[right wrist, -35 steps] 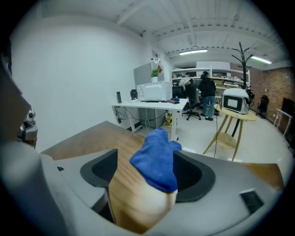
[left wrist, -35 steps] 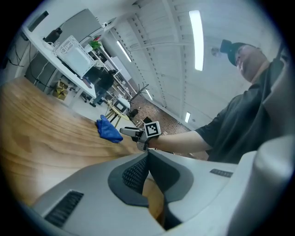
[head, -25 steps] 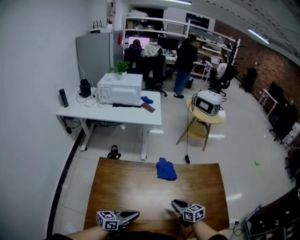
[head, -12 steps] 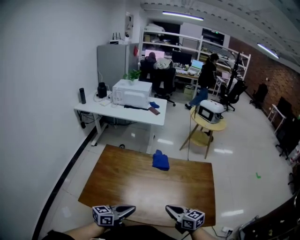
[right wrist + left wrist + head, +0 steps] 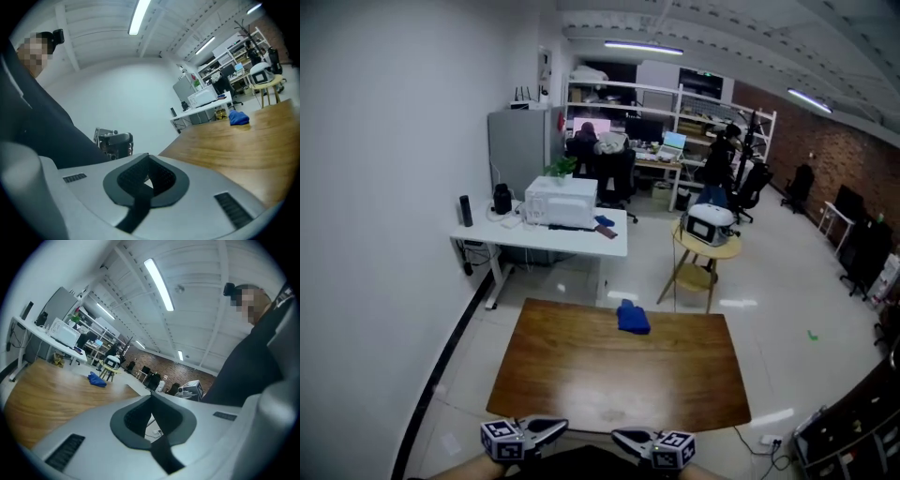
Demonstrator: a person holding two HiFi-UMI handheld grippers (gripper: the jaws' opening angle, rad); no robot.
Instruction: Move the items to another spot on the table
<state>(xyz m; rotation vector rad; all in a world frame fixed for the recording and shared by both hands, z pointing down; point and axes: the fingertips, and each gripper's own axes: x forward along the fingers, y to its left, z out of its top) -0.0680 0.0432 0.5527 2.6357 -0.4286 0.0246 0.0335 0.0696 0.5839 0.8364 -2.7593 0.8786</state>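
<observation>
Wooden table (image 5: 609,384), blue cloth (image 5: 633,319) at its far edge

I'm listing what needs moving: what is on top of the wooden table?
Only a crumpled blue cloth, near the far edge of the table. The rest shows bare wood. Anything under the cloth is covered.

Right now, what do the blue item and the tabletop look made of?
Blue item: probably soft cloth, matte; it lies crumpled in a lumpy heap, too small to tell the weave.
Tabletop: wood or wood-look laminate, brown with grain streaks, semi-gloss; pale light glare shows on it. Solid or veneer, cannot tell.
</observation>
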